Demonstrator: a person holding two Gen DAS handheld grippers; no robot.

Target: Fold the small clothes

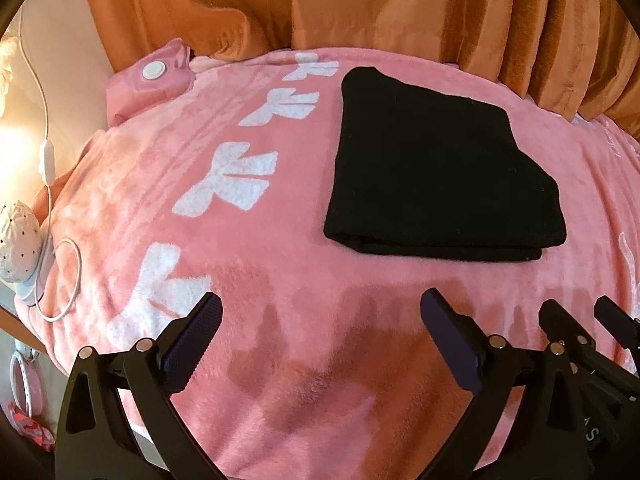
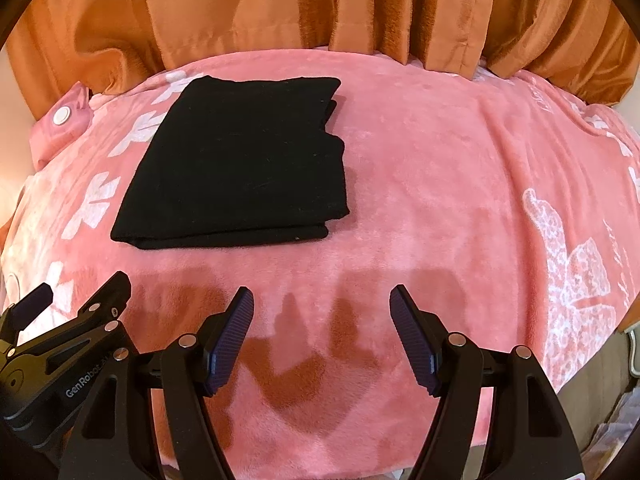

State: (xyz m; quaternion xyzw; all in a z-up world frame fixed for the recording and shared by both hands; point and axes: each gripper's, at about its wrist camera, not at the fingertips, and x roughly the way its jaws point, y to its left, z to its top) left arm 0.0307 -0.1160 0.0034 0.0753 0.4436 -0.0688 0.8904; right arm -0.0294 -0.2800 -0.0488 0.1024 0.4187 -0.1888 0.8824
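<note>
Black cloth (image 1: 436, 164) lies folded square on fuzzy pink blanket (image 1: 280, 360) (curtain (image 1: 360, 4) hides its far edge); left gripper (image 1: 320, 320) and right gripper (image 2: 322, 312) both gape, empty.

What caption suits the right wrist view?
Open right hand-held gripper above pink blanket, folded black garment lying ahead.

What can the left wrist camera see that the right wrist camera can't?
Only the left wrist view shows the white dotted lamp and its white cord beside the bed. Only the right wrist view shows the large white lacy print on the blanket. Both show the folded black garment, the pink fleece blanket, the orange curtain, and the open left gripper and right gripper.
</note>
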